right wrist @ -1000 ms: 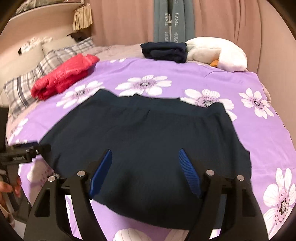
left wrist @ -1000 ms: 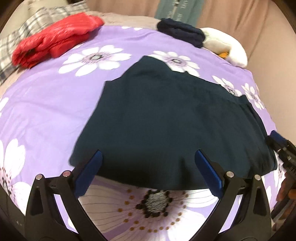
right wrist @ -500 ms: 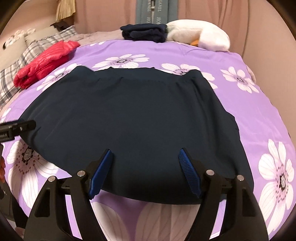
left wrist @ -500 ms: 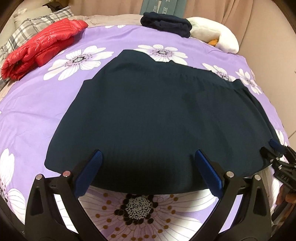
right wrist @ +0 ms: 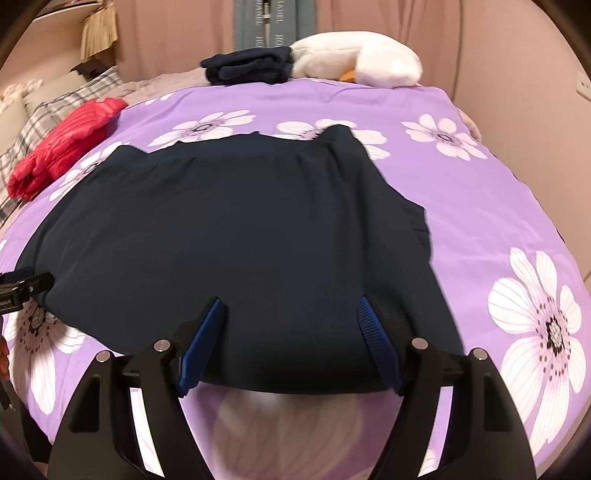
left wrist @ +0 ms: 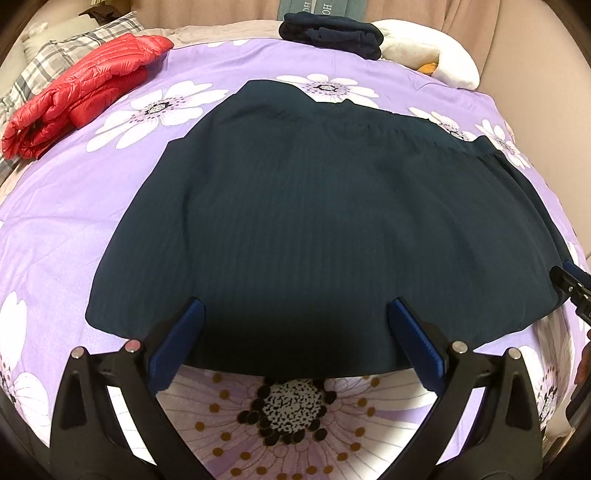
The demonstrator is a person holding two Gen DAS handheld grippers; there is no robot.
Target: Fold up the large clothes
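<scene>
A large dark navy garment (left wrist: 332, 229) lies spread flat on the purple flowered bedspread (left wrist: 74, 206), its waistband at the far side. Over its near hem my left gripper (left wrist: 293, 314) stands open, blue pads wide apart, with nothing gripped. In the right wrist view the same garment (right wrist: 240, 236) fills the middle, and my right gripper (right wrist: 290, 306) is open above its near hem, nothing between the pads. The right gripper's tip shows at the left wrist view's right edge, and the left gripper's tip at the right wrist view's left edge.
A folded red puffer jacket (left wrist: 81, 92) lies at the far left by plaid pillows (left wrist: 48, 59). A folded dark garment (left wrist: 332, 33) and a white plush toy (left wrist: 436, 59) sit at the bed's far end. Curtains hang behind.
Both grippers have come lower and closer to the garment's near hem, so it fills more of each view. Neither gripper's opening has changed, and the garment lies as before.
</scene>
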